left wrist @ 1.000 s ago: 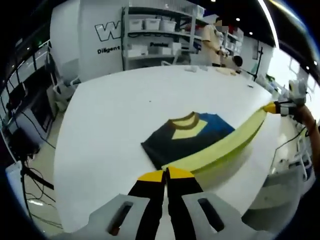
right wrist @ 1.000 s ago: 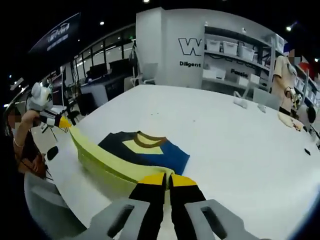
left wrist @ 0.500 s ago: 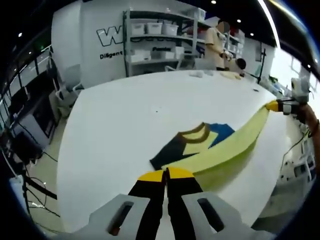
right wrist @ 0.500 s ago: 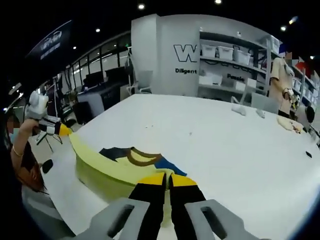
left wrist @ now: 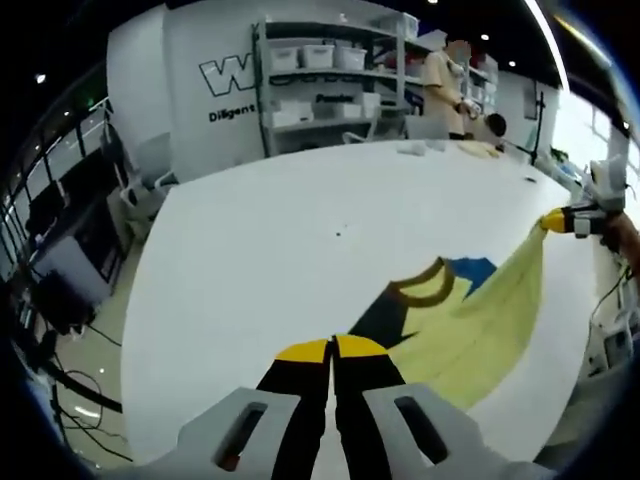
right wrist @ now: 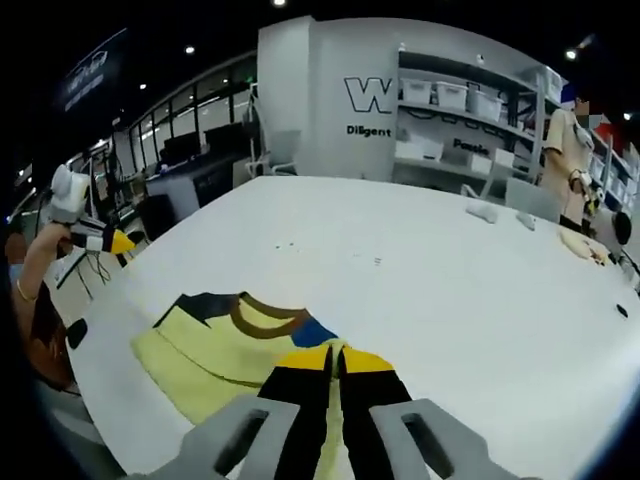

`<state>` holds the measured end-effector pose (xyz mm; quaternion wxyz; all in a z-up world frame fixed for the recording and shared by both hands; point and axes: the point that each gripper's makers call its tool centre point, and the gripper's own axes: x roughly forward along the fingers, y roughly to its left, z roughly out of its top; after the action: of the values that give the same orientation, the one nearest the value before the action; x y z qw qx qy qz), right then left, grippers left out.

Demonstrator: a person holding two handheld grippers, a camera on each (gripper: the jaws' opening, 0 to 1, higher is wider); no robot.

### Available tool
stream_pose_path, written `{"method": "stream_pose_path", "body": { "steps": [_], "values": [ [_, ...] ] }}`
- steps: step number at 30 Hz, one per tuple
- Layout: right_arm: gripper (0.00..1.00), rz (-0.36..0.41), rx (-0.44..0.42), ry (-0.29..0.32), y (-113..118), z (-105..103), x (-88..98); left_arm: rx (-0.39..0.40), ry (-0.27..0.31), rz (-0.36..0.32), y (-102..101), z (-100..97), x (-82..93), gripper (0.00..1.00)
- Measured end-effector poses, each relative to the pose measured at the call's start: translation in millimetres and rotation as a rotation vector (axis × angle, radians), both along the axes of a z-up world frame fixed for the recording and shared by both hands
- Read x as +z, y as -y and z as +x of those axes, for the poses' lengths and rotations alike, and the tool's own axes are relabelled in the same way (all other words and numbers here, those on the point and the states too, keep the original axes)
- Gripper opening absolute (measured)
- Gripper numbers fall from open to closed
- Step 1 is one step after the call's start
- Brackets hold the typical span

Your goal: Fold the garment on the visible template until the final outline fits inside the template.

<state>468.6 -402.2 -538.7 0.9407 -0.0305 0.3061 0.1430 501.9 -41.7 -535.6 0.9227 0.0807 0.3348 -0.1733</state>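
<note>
A garment with a dark blue body, a brown collar and a wide yellow part lies on the white table. My left gripper is shut on one corner of the yellow hem. The right gripper holds the other corner at the right, with the yellow cloth stretched between them. In the right gripper view my right gripper is shut on the yellow cloth over the garment. The left gripper shows at the left, held in a hand. The yellow cloth covers most of the dark body below the collar.
Shelves with white bins stand behind the table's far end. A person stands at the far right by small items on the table. Office chairs stand off the left edge. The table edge runs close by the hem.
Both grippers have carried the yellow hem forward over the garment towards the collar. The dark body that showed before is now mostly covered, and the cloth hangs lower and flatter.
</note>
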Motion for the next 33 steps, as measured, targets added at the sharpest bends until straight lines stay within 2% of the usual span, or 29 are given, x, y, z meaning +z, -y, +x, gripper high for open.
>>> {"method": "stream_pose_path", "body": {
  "steps": [3,7,11,16,19,21,25,28,33],
  "values": [
    [0.00,0.008,-0.002,-0.026,1,5,-13.2,0.004,-0.017,0.009,0,0.1,-11.8,0.01],
    [0.00,0.003,-0.009,-0.044,3,7,-20.9,-0.030,-0.083,-0.056,13,-7.8,-30.3,0.01],
    [0.00,-0.018,-0.006,-0.042,5,7,-22.2,-0.079,-0.085,-0.051,24,-13.9,-40.1,0.02],
    [0.00,-0.008,-0.007,-0.049,5,6,-26.0,-0.117,-0.132,-0.078,33,-24.1,-56.5,0.03],
    [0.00,-0.006,-0.010,-0.055,6,5,-28.8,-0.149,-0.146,-0.066,39,-30.1,-64.0,0.03],
    [0.00,-0.006,-0.011,-0.057,6,5,-30.2,-0.179,-0.163,-0.049,43,-35.1,-70.7,0.05],
    [0.00,-0.004,-0.015,-0.064,7,4,-33.3,-0.192,-0.195,-0.075,51,-42.0,-80.6,0.10],
    [0.00,0.000,-0.016,-0.068,7,4,-35.3,-0.212,-0.226,-0.082,56,-48.1,-91.2,0.19],
    [0.00,-0.001,-0.011,-0.073,7,4,-36.7,-0.217,-0.244,-0.084,58,-52.2,-102.2,0.23]
  ]
}}
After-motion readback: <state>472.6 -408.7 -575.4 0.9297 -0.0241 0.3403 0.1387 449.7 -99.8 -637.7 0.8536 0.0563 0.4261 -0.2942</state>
